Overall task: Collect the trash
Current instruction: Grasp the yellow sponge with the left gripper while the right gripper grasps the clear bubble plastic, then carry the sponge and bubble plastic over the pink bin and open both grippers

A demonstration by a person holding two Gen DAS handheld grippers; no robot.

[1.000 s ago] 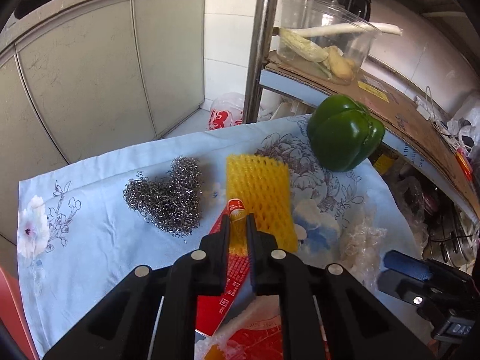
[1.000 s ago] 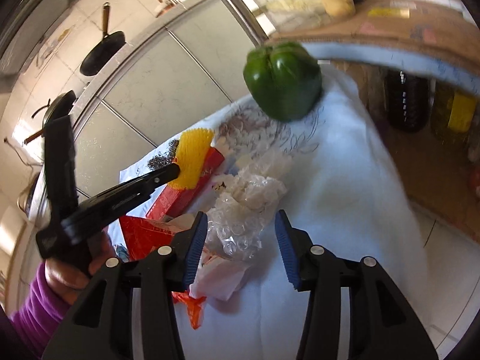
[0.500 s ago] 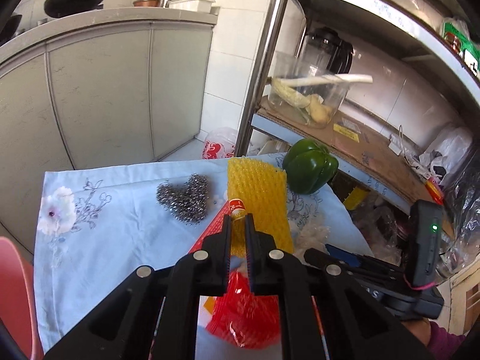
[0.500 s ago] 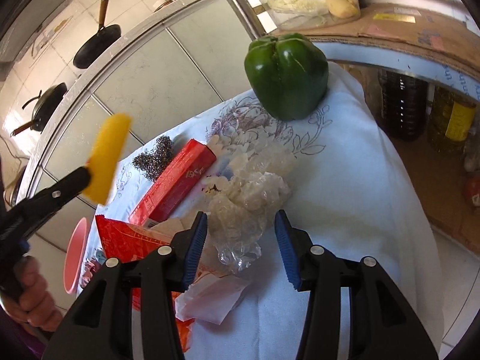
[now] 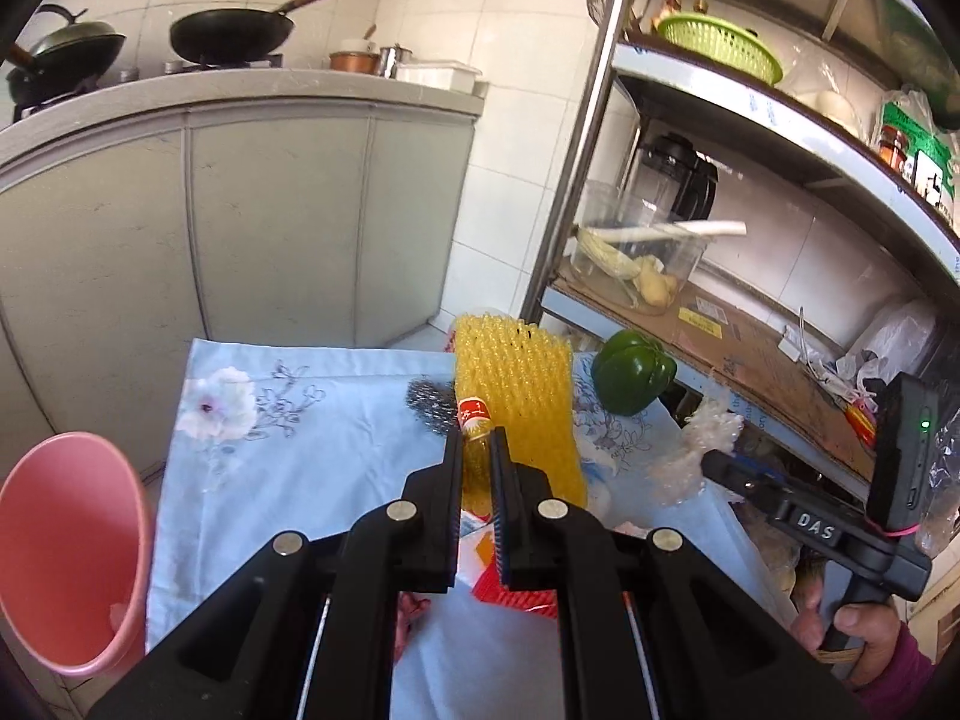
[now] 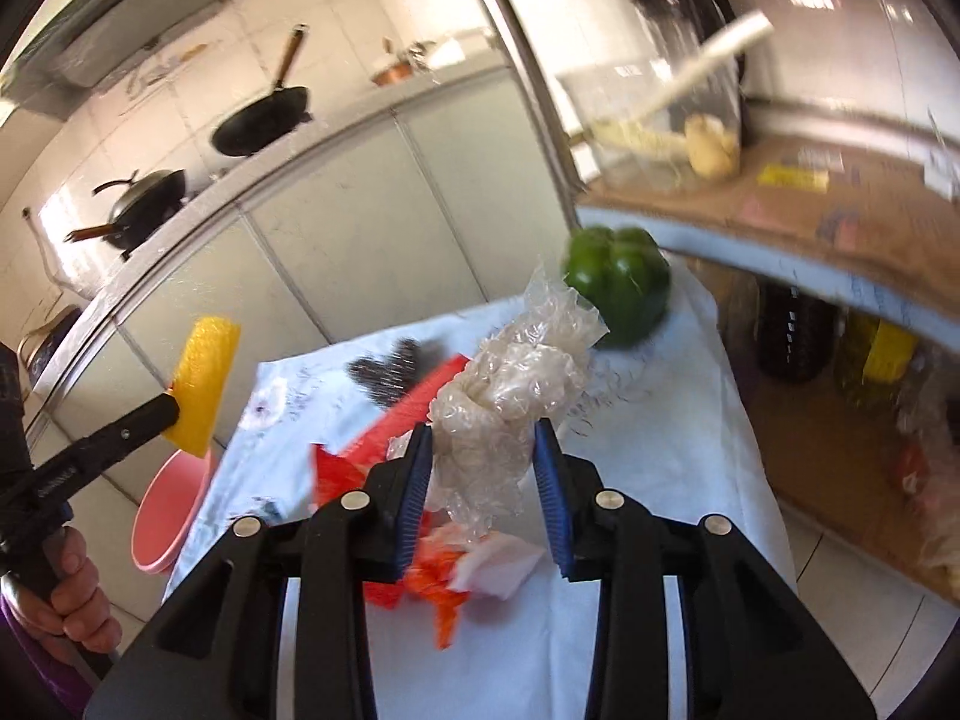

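Since a second ago the left claw (image 5: 477, 450) has lifted the yellow foam fruit net (image 5: 513, 396) off the tabletop (image 5: 312, 456), so the red carton (image 6: 414, 414) that lay under it now shows whole in the right wrist view. The left claw is clenched on the net's lower edge, and the net hangs in the air near the pink bin (image 5: 66, 546) that stands at the tabletop's left edge. The right claw (image 6: 483, 468) has risen too; its jaws are closing on the crumpled clear plastic wrap (image 6: 510, 408), which sits between the blue pads (image 6: 414, 492) with both pads against it and its top bunched above them. Below lie a torn red wrapper (image 6: 342, 474) and a white paper scrap (image 6: 498, 564) on the floral cloth. A steel-wool scourer (image 6: 390, 375) and a green bell pepper (image 6: 618, 285) rest further back on the cloth.
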